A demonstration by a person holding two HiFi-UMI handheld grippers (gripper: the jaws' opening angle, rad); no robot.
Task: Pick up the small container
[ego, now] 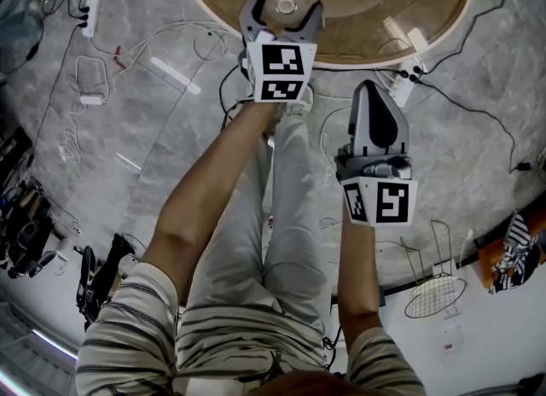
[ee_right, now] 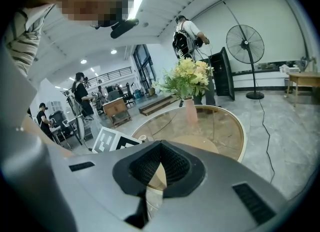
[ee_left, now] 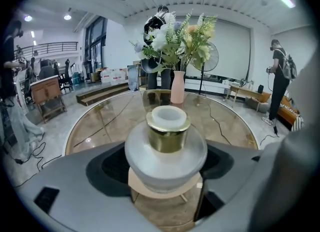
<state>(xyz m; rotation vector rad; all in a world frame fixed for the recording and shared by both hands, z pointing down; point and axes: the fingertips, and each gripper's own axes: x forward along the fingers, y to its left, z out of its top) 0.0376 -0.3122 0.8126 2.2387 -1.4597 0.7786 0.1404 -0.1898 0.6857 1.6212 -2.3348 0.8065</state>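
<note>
The small container [ego: 286, 0] is a frosted white jar with a gold neck and a white cap. It stands upright near the edge of a round glass table [ego: 431, 34]. My left gripper [ego: 287, 3] reaches over the table edge with one jaw on each side of the jar. In the left gripper view the jar [ee_left: 165, 148] fills the gap of the left gripper [ee_left: 166, 158]. The jaws stand wide, and I see no pad pressing on it. My right gripper [ego: 369, 89] hangs back over the floor, clear of the table. It is shut with nothing in it; its pads meet in the right gripper view [ee_right: 160, 148].
A pink vase of flowers [ee_left: 177, 87] stands at the table's middle. Cables and power strips [ego: 89, 15] lie on the grey floor, one strip [ego: 406, 68] just under the table rim. A wire frame [ego: 435, 295] lies at the right. People and a standing fan [ee_left: 212, 58] are beyond the table.
</note>
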